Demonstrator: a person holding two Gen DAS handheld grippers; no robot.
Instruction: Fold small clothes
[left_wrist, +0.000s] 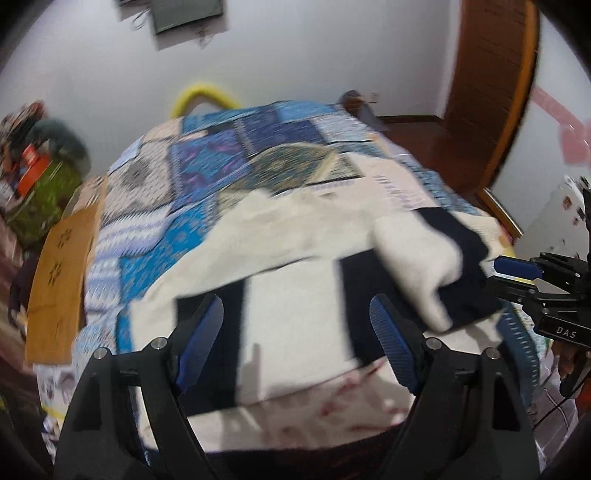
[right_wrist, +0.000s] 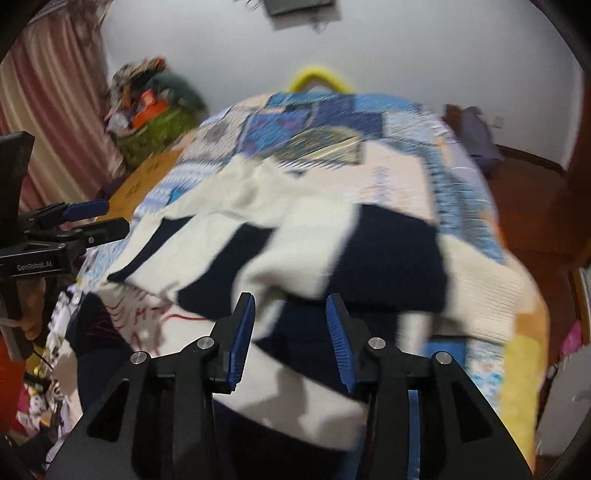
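A cream and navy striped knit garment (left_wrist: 295, 295) lies spread on the patchwork bed quilt (left_wrist: 207, 166), one part folded over at its right (left_wrist: 417, 258). My left gripper (left_wrist: 295, 325) hovers open above its near edge, nothing between the fingers. In the right wrist view the same garment (right_wrist: 314, 251) is rumpled below my right gripper (right_wrist: 290, 321), which is open and empty just over the cloth. The right gripper shows at the right edge of the left wrist view (left_wrist: 517, 277); the left gripper shows at the left edge of the right wrist view (right_wrist: 96, 218). Both views are motion-blurred.
A white cloth with red print (left_wrist: 332, 398) lies under the garment's near edge. A brown cardboard piece (left_wrist: 59, 277) sits left of the bed. A cluttered green pile (right_wrist: 159, 122) stands far left. A wooden door (left_wrist: 487, 92) and wood floor are at right.
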